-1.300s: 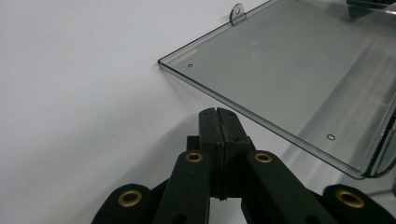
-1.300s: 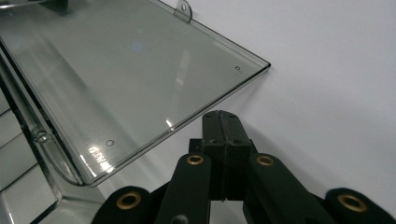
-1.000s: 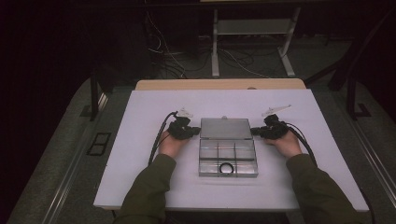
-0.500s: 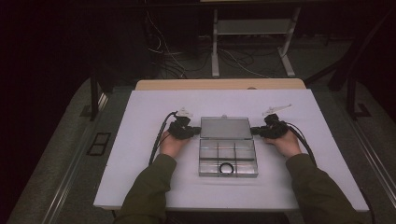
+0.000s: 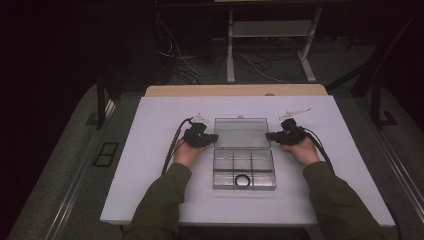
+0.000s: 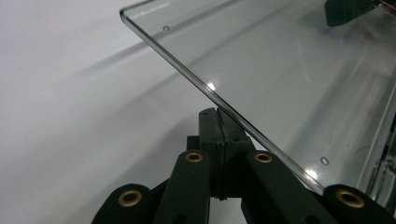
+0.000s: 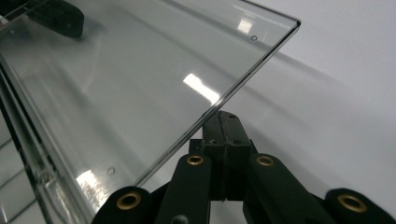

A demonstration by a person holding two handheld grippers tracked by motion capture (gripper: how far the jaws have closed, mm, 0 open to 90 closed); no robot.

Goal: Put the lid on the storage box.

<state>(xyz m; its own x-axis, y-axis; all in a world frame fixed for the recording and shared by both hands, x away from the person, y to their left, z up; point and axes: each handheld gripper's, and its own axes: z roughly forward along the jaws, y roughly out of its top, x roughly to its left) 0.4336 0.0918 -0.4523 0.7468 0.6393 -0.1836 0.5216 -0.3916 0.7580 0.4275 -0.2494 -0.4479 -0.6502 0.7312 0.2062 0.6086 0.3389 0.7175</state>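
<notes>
A clear plastic organizer box (image 5: pixel 244 170) is sitting in the middle of the smooth white worktop (image 5: pixel 150 190), its base split by thin walls into small rectangular compartments. A black ring (image 5: pixel 243 180) is lying in the near middle compartment. The box's flat transparent lid (image 5: pixel 242 133) is standing swung open toward the far side, glossy, with rounded corners and thin edges catching the light. The left gripper (image 5: pixel 214 137) is resting at the lid's left edge with its matte black fingers (image 6: pixel 208 135) pressed together; in the left gripper view the tips are sitting right at the lid's edge (image 6: pixel 196 84). The right gripper (image 5: pixel 269 135) is mirroring it at the right edge, its fingers (image 7: pixel 236 135) likewise closed, tips just under the lid's rim (image 7: pixel 224 100).
</notes>
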